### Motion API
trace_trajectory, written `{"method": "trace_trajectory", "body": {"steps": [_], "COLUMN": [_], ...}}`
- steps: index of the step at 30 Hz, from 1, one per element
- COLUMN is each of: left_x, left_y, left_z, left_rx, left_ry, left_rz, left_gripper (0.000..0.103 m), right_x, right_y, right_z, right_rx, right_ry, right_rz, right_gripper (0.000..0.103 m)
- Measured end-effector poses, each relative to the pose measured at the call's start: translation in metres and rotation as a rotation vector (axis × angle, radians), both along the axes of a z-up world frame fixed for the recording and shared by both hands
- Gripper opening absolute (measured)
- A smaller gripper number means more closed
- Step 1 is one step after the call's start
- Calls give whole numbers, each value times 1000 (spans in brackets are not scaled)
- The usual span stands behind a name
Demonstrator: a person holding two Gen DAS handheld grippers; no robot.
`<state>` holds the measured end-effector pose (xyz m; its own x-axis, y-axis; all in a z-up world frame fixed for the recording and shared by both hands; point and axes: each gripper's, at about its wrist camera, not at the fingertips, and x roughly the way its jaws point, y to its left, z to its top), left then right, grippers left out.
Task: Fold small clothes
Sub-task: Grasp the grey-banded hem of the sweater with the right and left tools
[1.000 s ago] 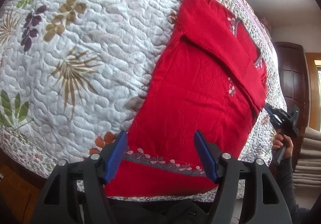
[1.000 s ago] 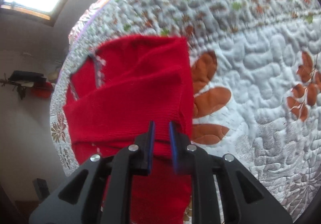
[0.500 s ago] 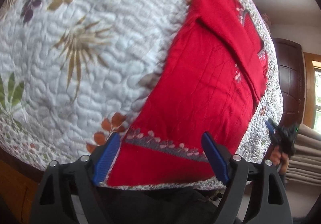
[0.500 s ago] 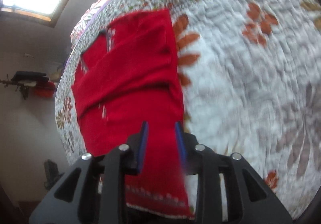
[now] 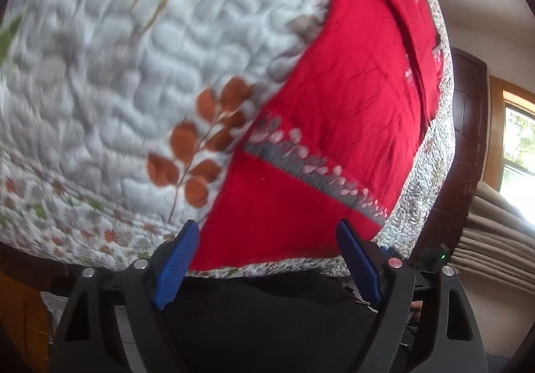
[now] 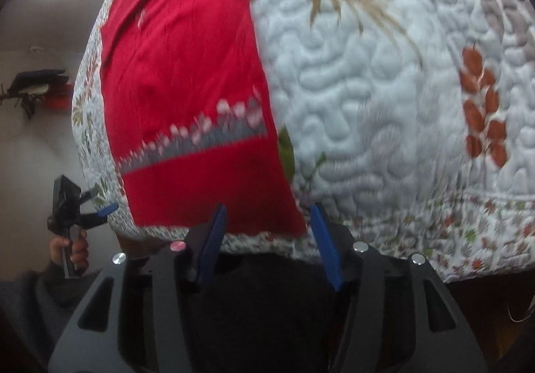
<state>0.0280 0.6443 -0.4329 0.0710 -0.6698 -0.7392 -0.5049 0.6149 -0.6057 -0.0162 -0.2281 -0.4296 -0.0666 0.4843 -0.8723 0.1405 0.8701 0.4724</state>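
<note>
On quilt [image 5: 100,72] | red sweater [image 5: 351,89] flat | both hand-held grippers open, empty

Red knit garment [image 5: 351,99] [image 6: 187,72]: lies flat on quilt near bed edge, sleeve folded diagonally across upper body. Grey band with pale pink floral motifs crosses near hem. Hem end nearest cameras, reaching quilt border. Surface lightly creased.

Black tongs [image 5: 267,267] with ribbed blue pads [image 5: 175,257], silver screws, dark grey sleeve [image 6: 30,299]
</note>
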Motion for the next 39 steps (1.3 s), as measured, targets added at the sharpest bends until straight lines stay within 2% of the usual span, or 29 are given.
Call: {"method": "trace_trajectory", "body": {"steps": [7, 13, 18, 20, 23, 24, 25, 26, 27, 29, 30, 36, 39], "left_x": [-9, -8, -3, -2, 0, 0, 1, 1, 1, 1, 1, -10, -15], "left_y": [-5, -14, -25, -31, -40, -45, -49, -52, -54, -56, -56, -37, -25], "left_z": [-30, -37, -34, -30, -27, -27, -27, -28, -29, -28, -26, 5, 25], "left_rx": [-45, -8, 32, 54, 55, 57, 63, 67, 67, 70, 72, 16, -12], "left_ry": [37, 56, 59, 53, 47, 44, 46, 51, 57, 67, 65, -14, -65], "left_rz": [-3, -59, -91, -125, -154, -163, -178, -189, -196, -206, -203, -118, -69], "left_gripper": [84, 84, 83, 82, 74, 68, 57, 51, 42, 21, 8, 7, 7], "right_x": [-16, -15, -17, -17, -18, -17, -17, -17, -16, -15, -15, -20, -21], "right_y": [21, 32, 37, 38, 36, 34, 29, 29, 30, 33, 34, 29, 22], "right_z": [-35, -55, -65, -65, -64, -64, -63, -61, -60, -55, -52, -24, 1], "right_rx": [2, -24, -5, 8, 40, 49, 57, 65, 78, 84, 90, 162, 210], "right_ry": [10, 16, 41, 45, 58, 59, 60, 62, 65, 63, 61, 22, -20], "right_rz": [49, 63, 51, 49, 21, 15, 14, 13, 16, 22, 19, -35, -78], "right_gripper": [53, 51, 52, 44, 37, 31, 24, 21, 12, 8, 8, 7, 7]}}
